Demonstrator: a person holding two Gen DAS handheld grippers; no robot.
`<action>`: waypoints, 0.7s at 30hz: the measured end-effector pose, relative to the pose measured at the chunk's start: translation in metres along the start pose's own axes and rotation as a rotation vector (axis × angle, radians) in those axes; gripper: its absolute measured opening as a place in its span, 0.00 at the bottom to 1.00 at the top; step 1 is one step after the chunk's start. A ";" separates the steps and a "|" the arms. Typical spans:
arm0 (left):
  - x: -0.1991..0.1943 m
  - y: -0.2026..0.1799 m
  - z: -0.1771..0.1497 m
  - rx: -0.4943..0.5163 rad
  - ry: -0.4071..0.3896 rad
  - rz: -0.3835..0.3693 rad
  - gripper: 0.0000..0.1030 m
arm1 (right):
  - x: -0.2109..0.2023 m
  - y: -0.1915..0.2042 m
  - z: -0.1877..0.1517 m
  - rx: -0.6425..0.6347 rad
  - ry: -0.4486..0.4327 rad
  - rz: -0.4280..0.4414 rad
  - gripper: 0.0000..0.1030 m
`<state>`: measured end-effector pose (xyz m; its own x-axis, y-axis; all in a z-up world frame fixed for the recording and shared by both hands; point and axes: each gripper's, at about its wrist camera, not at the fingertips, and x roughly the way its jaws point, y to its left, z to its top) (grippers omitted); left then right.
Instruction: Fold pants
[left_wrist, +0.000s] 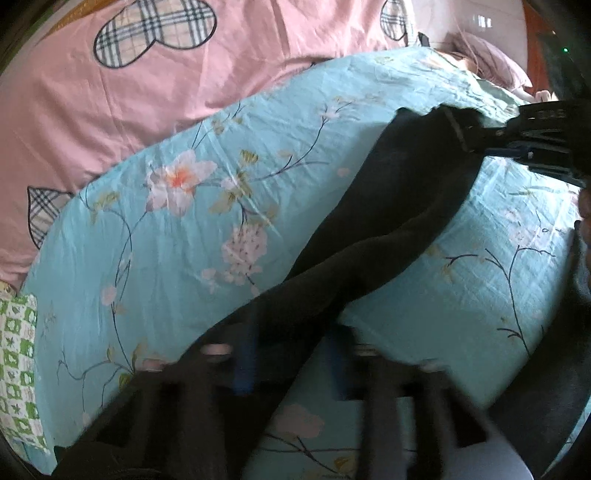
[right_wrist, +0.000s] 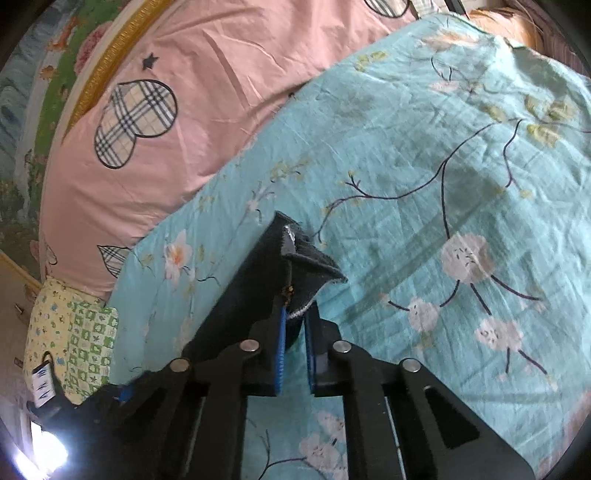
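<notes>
The black pants (left_wrist: 388, 206) hang stretched in the air between my two grippers, above the light blue flowered sheet (left_wrist: 166, 240). My left gripper (left_wrist: 291, 362) is blurred and shut on one end of the pants, with cloth running between its blue pads. My right gripper (right_wrist: 294, 332) is shut on the other end of the pants (right_wrist: 258, 277), near the waistband with a zipper and a white seam edge. My right gripper also shows in the left wrist view (left_wrist: 517, 144) at the upper right, where it holds the far end of the pants.
A pink quilt with plaid butterflies (left_wrist: 129, 85) lies beyond the blue sheet (right_wrist: 424, 166). A green and white patterned cloth (left_wrist: 18, 354) lies at the left edge. A pillow (left_wrist: 487, 59) lies at the far right. A gold-trimmed headboard (right_wrist: 110, 62) runs behind the quilt.
</notes>
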<state>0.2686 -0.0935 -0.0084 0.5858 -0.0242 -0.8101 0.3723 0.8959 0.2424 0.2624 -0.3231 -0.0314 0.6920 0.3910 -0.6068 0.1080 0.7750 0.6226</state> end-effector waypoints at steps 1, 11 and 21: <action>-0.004 0.002 -0.001 -0.009 -0.006 -0.008 0.13 | -0.004 0.001 -0.001 -0.001 -0.009 0.004 0.09; -0.073 0.004 -0.032 -0.086 -0.084 -0.136 0.09 | -0.074 0.016 -0.022 -0.009 -0.061 0.052 0.08; -0.125 -0.038 -0.073 -0.055 -0.115 -0.193 0.09 | -0.142 0.001 -0.068 0.002 -0.058 0.047 0.08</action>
<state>0.1287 -0.0920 0.0447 0.5873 -0.2451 -0.7714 0.4471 0.8927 0.0567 0.1159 -0.3438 0.0216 0.7366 0.3978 -0.5469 0.0757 0.7552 0.6512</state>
